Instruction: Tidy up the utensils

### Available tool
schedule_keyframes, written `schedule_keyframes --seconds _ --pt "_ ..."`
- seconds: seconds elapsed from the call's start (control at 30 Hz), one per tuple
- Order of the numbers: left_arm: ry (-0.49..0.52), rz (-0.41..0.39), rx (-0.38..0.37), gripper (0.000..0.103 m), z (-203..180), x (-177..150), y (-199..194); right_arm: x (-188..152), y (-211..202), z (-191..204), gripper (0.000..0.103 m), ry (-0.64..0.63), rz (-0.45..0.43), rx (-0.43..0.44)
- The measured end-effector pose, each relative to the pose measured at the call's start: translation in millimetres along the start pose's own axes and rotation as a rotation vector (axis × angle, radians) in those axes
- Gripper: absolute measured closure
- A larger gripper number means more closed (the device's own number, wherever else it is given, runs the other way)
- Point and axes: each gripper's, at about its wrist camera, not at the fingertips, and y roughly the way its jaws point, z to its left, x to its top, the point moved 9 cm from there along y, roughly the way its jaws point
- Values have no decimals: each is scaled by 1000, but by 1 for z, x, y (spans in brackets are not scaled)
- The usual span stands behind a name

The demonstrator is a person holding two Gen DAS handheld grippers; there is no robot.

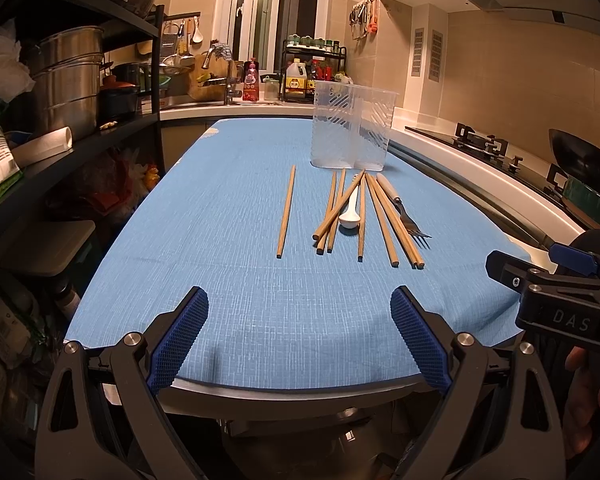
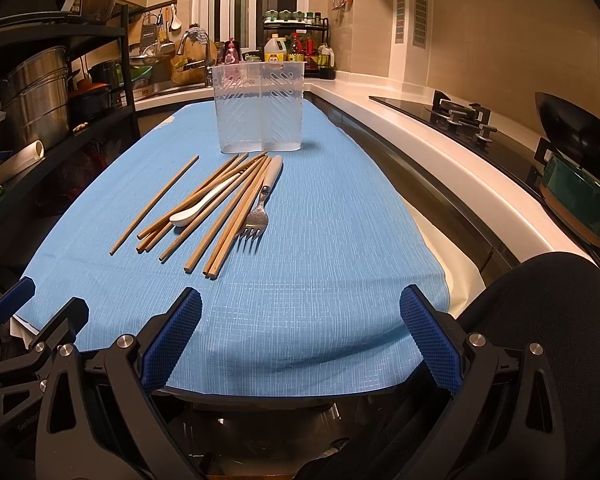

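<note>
Several wooden chopsticks (image 1: 382,220) (image 2: 236,212) lie side by side on the blue tablecloth (image 1: 240,220) (image 2: 340,220), one chopstick (image 1: 286,212) (image 2: 156,204) apart on the left. A white spoon (image 1: 350,212) (image 2: 204,204) rests among them, and a fork (image 1: 408,216) (image 2: 260,208) with a pale handle lies at their right. Behind them stands a clear plastic utensil holder (image 1: 352,128) (image 2: 260,108), empty. My left gripper (image 1: 300,320) hovers open at the near table edge. My right gripper (image 2: 300,324) is open too, nothing between its fingers.
A black shelf rack (image 1: 80,132) with steel pots (image 1: 72,80) runs along the left. A white counter (image 2: 440,152) with a gas hob (image 2: 460,116) and a wok (image 2: 580,136) lines the right. Sink and bottles stand at the back. A hand (image 1: 592,392) holds the right gripper's body (image 1: 556,292).
</note>
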Motion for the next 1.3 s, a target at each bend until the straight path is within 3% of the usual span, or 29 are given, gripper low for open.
schedule_keyframes --seconds 0.53,0.73,0.83,0.9,1.0,1.1,1.17,1.3 --pt "0 -5 -34 19 -5 0 -1 1 -1 2 5 -12 1 -2" --pt "3 -17 -54 38 -6 0 0 9 -1 0 7 10 -23 24" --pt "15 -32 -60 51 -4 3 2 16 -4 4 17 10 -68 47" --pt "27 -46 -67 62 -2 7 4 21 -1 9 39 -1 -72 63" --pt "48 -65 -80 68 0 15 9 30 6 11 51 27 -68 90" --pt "60 -50 -84 79 4 22 20 44 22 8 52 85 -30 123" --pt "61 -49 -83 80 7 26 27 51 36 7 52 120 12 148" --pt "53 -43 -84 80 11 32 39 53 68 9 70 204 111 206"
